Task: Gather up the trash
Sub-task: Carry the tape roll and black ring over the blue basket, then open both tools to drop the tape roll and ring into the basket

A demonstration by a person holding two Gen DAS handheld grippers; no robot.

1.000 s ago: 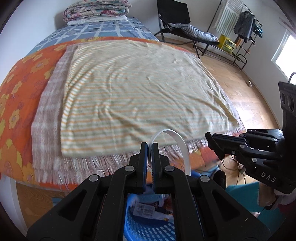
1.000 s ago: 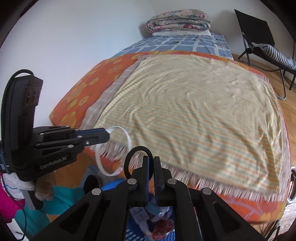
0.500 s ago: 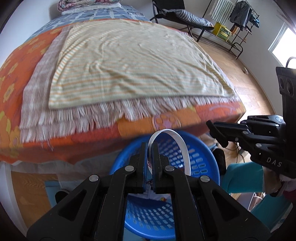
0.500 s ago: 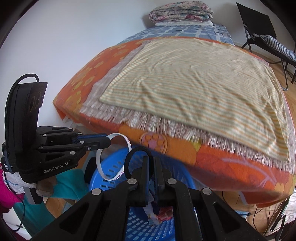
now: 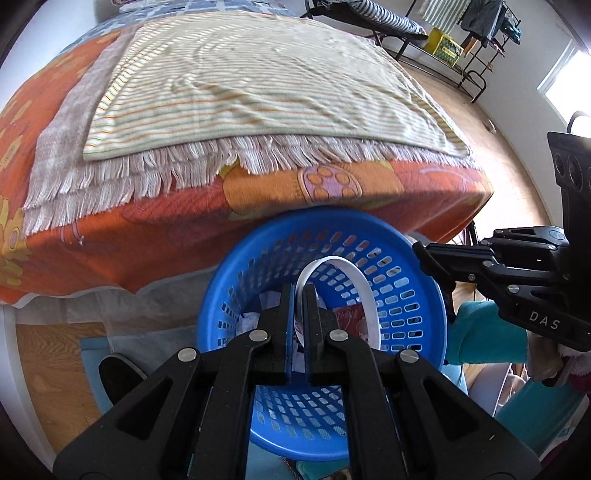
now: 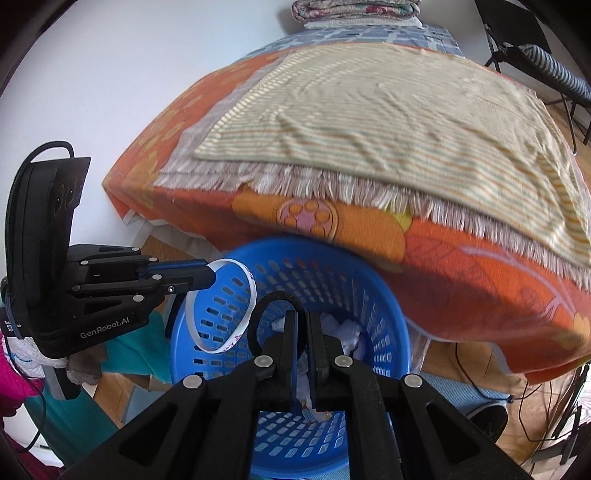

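Note:
A round blue perforated basket stands on the floor at the foot of the bed; it also shows in the right wrist view. Crumpled white paper and a red wrapper lie inside. My left gripper is shut on a white wristband held over the basket's opening; the band also shows in the right wrist view. My right gripper is shut on a black ring band, also above the basket.
The bed with an orange flowered cover and a striped fringed blanket overhangs the basket's far side. Teal cloth lies right of the basket. A black chair and a clothes rack stand further back on the wooden floor.
Both grippers have dropped from bed height and tilted down, so the basket is now fully below them. Each still holds its band.

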